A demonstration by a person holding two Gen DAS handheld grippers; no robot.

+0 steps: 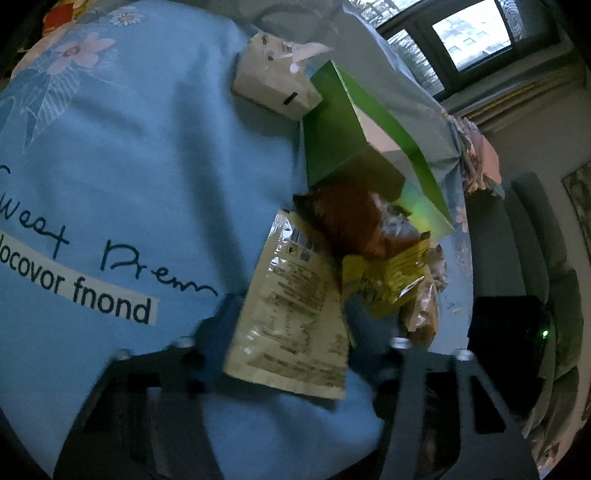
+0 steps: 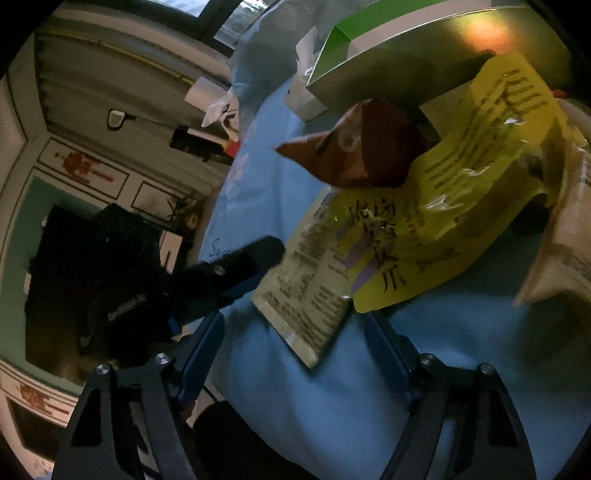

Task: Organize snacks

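A heap of snack packets lies on a blue bedsheet [image 1: 129, 184]. A pale cream packet [image 1: 291, 314] with printed text sits between the fingers of my left gripper [image 1: 291, 310], whose pads press its two edges. Behind it lie a yellow packet [image 1: 384, 284], a red-brown packet [image 1: 351, 221] and a tan packet [image 1: 424, 314]. An open green box [image 1: 340, 147] stands beyond them. In the right wrist view my right gripper [image 2: 295, 321] stands open over the near corner of the cream packet [image 2: 314, 280], pads apart from it. The left gripper [image 2: 255, 266] reaches in from the left.
A white carton [image 1: 273, 81] lies beside the green box. The bed's edge falls away on the right toward a grey-green sofa [image 1: 535, 240] and a black device [image 1: 506, 332]. A window [image 1: 472, 33] is at the far wall. The sheet's left stretch holds only printed lettering.
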